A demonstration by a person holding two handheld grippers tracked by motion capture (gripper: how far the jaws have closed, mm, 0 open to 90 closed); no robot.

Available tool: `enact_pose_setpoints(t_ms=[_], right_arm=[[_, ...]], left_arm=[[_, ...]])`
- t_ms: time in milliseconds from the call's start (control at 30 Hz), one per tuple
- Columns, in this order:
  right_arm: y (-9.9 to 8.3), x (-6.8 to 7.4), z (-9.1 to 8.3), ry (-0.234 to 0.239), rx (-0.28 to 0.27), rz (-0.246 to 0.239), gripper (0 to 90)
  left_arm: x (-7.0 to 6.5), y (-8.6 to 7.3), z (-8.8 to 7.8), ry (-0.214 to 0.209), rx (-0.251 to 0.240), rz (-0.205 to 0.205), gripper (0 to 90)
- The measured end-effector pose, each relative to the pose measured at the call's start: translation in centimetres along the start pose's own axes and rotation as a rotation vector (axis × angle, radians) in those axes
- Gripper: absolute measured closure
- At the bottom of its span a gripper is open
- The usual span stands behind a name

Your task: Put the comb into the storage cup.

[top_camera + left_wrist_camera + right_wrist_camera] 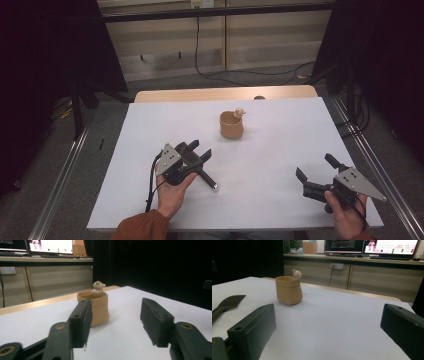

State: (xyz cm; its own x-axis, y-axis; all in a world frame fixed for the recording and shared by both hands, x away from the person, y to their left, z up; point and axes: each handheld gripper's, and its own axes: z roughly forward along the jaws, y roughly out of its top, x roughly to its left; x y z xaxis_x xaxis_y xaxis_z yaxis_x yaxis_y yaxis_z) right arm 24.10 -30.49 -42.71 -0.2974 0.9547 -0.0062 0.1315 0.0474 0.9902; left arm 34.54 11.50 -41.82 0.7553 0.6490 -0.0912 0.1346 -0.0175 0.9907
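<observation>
A tan pot (231, 126) stands upright at the far middle of the white sheet (270, 165), with a small pale figure (239, 112) perched on its rim. My left gripper (201, 149) rests near the sheet's middle left, jaws pointing toward the pot. In the left gripper view its jaws (117, 315) stand part open with nothing between them, and the pot (98, 310) and figure (98, 288) lie ahead. A thin black rod with a silver tip (210, 181) sticks out from under that gripper. My right gripper (314, 166) is open at the near right, empty (327, 325), facing the pot (288, 290).
A dark flat brush-like head (229, 302) lies on the sheet at the left of the right gripper view. The wooden table edge (225, 94) shows beyond the sheet. Metal rails (65, 170) run along both sides. Cables (250, 74) lie on the floor behind.
</observation>
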Motion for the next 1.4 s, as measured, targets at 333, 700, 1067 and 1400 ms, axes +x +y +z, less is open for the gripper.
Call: enact_pose_setpoints(t_ms=[333, 700, 1067, 1400], right_arm=[[0.0, 0.0, 0.0, 0.004, -0.003, -0.002, 0.0], [0.0, 0.0, 0.0, 0.008, -0.003, 0.002, 0.0], [0.0, 0.0, 0.0, 0.005, 0.000, 0.002, 0.0], [-0.1, 0.0, 0.0, 0.009, 0.007, 0.000, 0.0]], left_arm=[[0.0, 0.1, 0.0, -0.060, -0.007, -0.024, 68.5], [0.0, 0.4, 0.5, -0.151, 0.051, -0.056, 90.0], [0.6, 0.9, 1.6, -0.122, 0.209, -0.043, 90.0], [0.3, 0.4, 4.0, -0.139, 0.390, -0.056, 90.0]])
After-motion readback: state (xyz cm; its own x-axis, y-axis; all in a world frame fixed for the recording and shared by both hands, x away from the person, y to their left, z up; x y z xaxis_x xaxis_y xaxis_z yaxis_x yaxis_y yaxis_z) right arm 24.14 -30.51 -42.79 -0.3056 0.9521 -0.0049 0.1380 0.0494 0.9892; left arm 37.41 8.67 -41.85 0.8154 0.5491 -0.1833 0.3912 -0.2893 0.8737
